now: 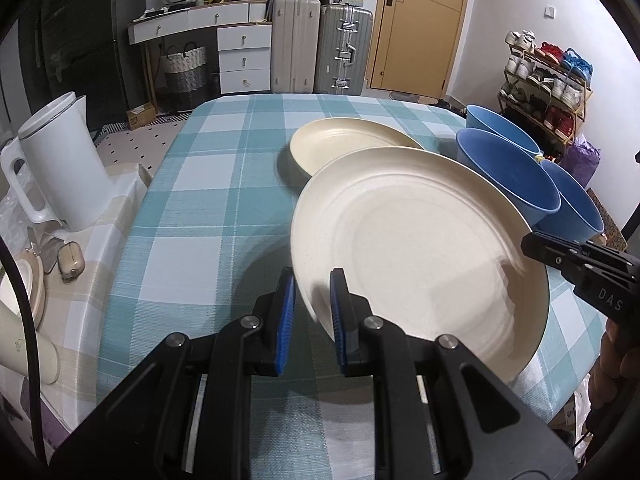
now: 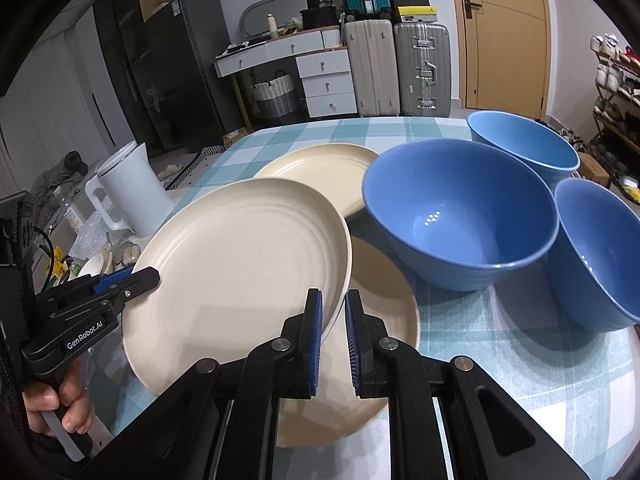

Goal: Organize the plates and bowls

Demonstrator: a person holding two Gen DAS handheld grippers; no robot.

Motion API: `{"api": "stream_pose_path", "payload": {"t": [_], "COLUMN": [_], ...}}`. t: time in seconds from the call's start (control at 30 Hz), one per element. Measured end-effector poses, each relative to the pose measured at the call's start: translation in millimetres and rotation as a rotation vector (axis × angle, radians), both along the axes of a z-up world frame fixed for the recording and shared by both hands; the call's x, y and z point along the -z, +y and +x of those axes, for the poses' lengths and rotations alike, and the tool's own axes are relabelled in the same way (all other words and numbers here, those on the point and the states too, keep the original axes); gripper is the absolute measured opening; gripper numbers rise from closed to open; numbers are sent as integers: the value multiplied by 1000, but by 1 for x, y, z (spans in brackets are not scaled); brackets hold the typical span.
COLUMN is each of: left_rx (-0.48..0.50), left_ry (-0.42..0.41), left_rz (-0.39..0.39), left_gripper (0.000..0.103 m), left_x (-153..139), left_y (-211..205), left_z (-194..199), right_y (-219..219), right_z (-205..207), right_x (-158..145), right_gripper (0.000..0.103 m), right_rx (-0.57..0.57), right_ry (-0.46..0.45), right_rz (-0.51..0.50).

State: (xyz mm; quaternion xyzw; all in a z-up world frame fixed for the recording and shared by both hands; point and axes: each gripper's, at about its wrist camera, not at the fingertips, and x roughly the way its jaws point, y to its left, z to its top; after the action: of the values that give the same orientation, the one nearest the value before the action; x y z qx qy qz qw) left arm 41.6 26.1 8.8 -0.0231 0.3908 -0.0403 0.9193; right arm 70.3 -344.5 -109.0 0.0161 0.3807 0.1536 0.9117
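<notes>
"GenRobot.AI" marks the left gripper [image 2: 142,276], "DAS" the right gripper [image 1: 534,246] — both clamp opposite rims of a cream plate [image 2: 240,272] held above another plate [image 2: 384,320]; beyond, a third plate [image 2: 320,168] and three blue bowls [image 2: 460,216] on the checked tablecloth [image 1: 208,200].

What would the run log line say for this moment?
held: round cream plate | left gripper: shut on rim | right gripper: shut on rim | below: second cream plate
</notes>
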Motion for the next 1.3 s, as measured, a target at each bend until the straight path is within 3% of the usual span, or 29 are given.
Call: {"api": "stream_pose_path", "payload": {"t": [0.53, 1.3], "left_rx": [29, 64], "left_ry": [26, 35], "left_rz": [54, 206], "left_gripper": [13, 15], "left_x": [26, 46], "left_y": [-28, -65], "left_z": [9, 8], "right_y": [-20, -27], "right_z": [-6, -3], "right_x": [16, 41], "right_gripper": [12, 12], "right_rx": [43, 93], "right_ry": [27, 58], "right_rz": [-24, -65]}}
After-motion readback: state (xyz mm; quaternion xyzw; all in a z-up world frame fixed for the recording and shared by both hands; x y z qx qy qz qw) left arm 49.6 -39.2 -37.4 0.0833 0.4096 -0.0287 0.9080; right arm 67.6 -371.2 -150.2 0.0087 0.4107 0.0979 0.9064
